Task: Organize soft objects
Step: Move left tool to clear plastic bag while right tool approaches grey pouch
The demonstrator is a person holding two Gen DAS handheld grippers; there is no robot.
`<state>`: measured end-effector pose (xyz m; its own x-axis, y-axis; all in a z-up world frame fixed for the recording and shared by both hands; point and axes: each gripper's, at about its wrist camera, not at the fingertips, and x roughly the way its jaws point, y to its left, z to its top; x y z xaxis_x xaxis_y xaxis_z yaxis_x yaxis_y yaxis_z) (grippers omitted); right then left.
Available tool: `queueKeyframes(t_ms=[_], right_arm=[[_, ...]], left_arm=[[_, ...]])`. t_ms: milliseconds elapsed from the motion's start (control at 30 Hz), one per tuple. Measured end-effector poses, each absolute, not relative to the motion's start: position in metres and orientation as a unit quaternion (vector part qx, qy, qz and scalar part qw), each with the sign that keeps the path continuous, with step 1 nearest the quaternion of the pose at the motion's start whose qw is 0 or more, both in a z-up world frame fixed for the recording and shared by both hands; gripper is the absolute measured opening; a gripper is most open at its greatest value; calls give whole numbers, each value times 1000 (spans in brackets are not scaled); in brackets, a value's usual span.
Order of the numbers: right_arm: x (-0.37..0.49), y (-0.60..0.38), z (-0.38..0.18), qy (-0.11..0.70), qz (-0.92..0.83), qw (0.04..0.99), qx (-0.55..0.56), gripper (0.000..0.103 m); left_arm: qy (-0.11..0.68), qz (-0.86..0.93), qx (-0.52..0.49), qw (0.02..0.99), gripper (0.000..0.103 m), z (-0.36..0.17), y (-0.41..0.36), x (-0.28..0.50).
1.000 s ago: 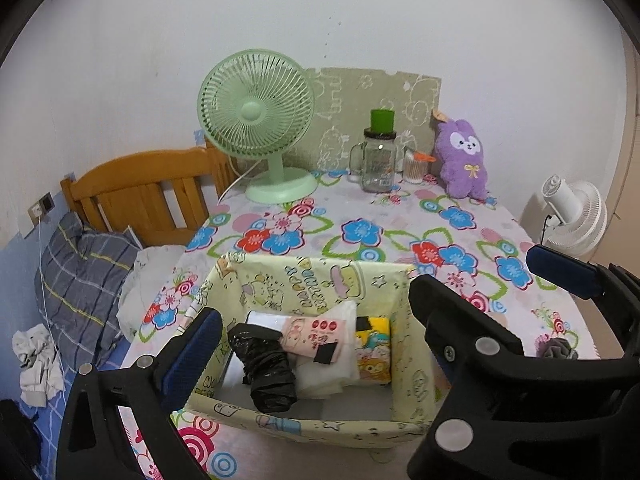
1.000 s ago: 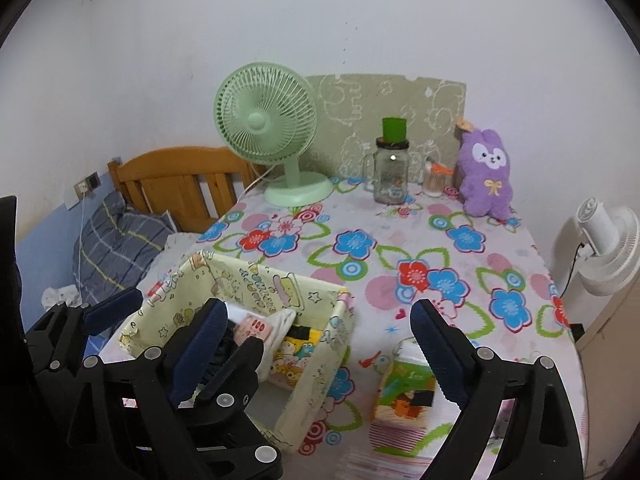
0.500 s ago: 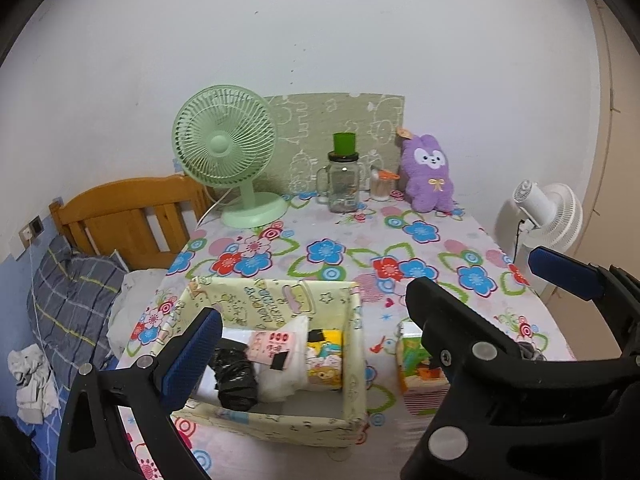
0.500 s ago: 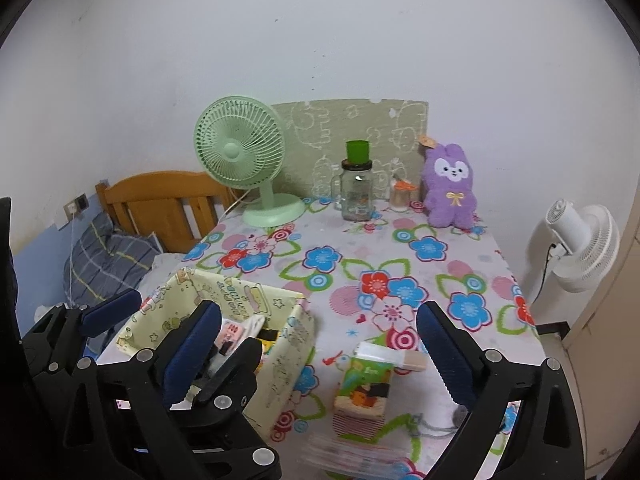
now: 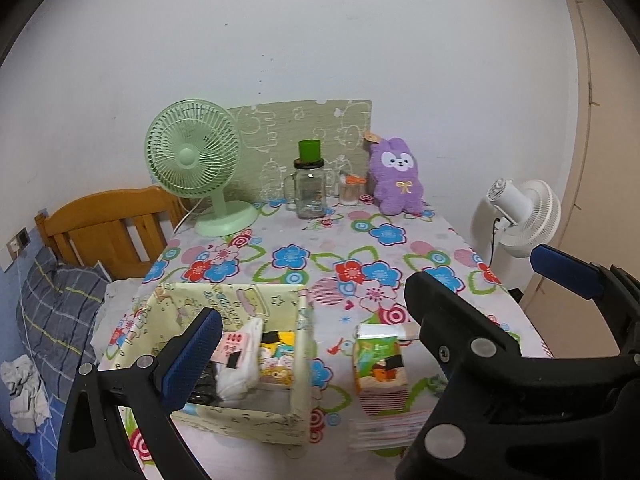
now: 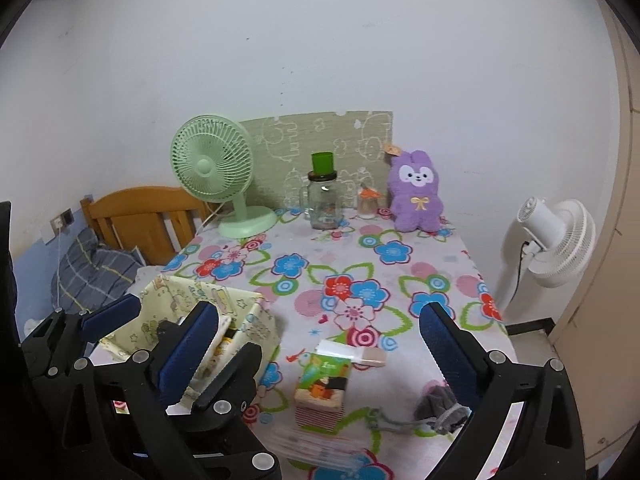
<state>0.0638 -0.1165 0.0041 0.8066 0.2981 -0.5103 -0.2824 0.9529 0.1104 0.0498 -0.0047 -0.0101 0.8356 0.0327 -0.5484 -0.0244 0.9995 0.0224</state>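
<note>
While both grippers hang above the near edge of the flowered tablecloth, nothing sits between either pair of blue pads. The right gripper has just been spreading its jaws and now stands wide apart, empty; the left gripper shows at about 9 o'clock in the right wrist view, its jaws also apart and empty.

A pale yellow fabric storage box, printed with cartoon figures, stands at roughly 7 o'clock in the left wrist view. Inside it lie soft things: a white cloth bundle, a pink packet with red dots, a crumpled black item and a yellow cartoon-printed pack.

Just right of the box, apart from it, a green and orange tissue pack lies flat on the cloth, with a small white and beige packet touching its far end. A grey knitted pouch with a cord rests at about 5 o'clock in the right wrist view, near the right finger. A clear striped plastic sleeve lies at 6 o'clock, close to the table edge.

A purple plush rabbit sits upright at the far edge, beside a glass jar with a green cup on top and a green desk fan.
</note>
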Motion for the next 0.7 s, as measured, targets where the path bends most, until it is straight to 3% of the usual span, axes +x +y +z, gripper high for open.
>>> queueKeyframes(t_ms=[700], right_arm=[[61, -155, -39, 305, 129, 943, 21, 102]], left_arm=[[317, -27, 7, 948, 103, -51, -47, 56]])
